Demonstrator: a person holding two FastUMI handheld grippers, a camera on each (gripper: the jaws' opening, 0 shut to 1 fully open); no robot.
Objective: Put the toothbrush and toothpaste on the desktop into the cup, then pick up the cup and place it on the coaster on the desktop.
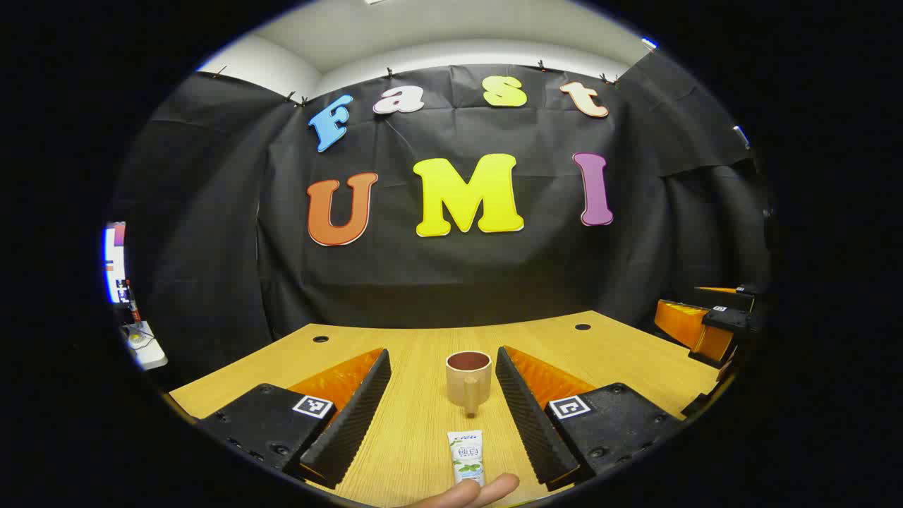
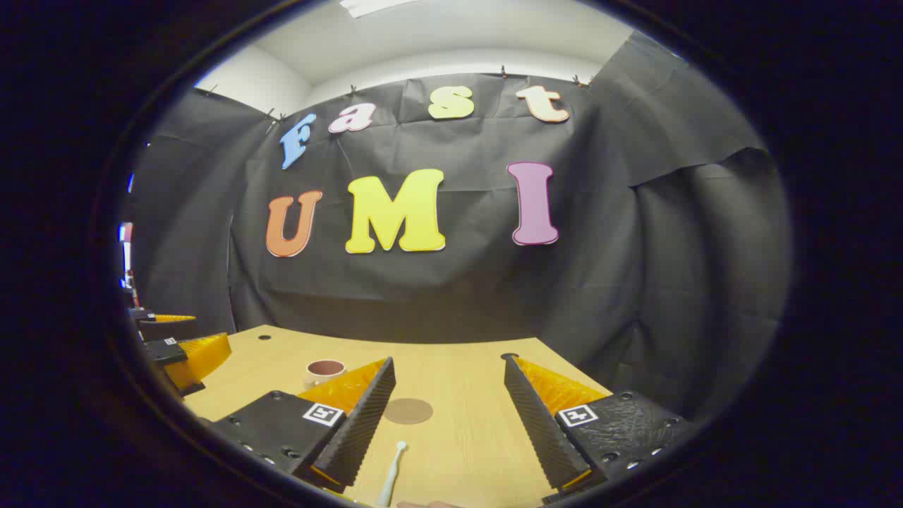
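We see the toothpaste (image 1: pixel 466 456) and toothbrush (image 2: pixel 391 478) lying on the bench (image 2: pixel 458 395), outside the cup (image 1: pixel 468 377); the coaster (image 2: pixel 408 410) at twelve o'clock sits bare; both tongs (image 1: pixel 441 409) (image 2: pixel 449 416) gape apart.

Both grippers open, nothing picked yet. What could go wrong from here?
1. The toothpaste lies flat on the table, so the left gripper may slide off it rather than pinch it.
2. The cup is small and stands free; a tube dropped in off-centre could tip it.
3. The toothbrush is thin and lies near the right gripper's left finger; a closing grasp could nudge it aside.
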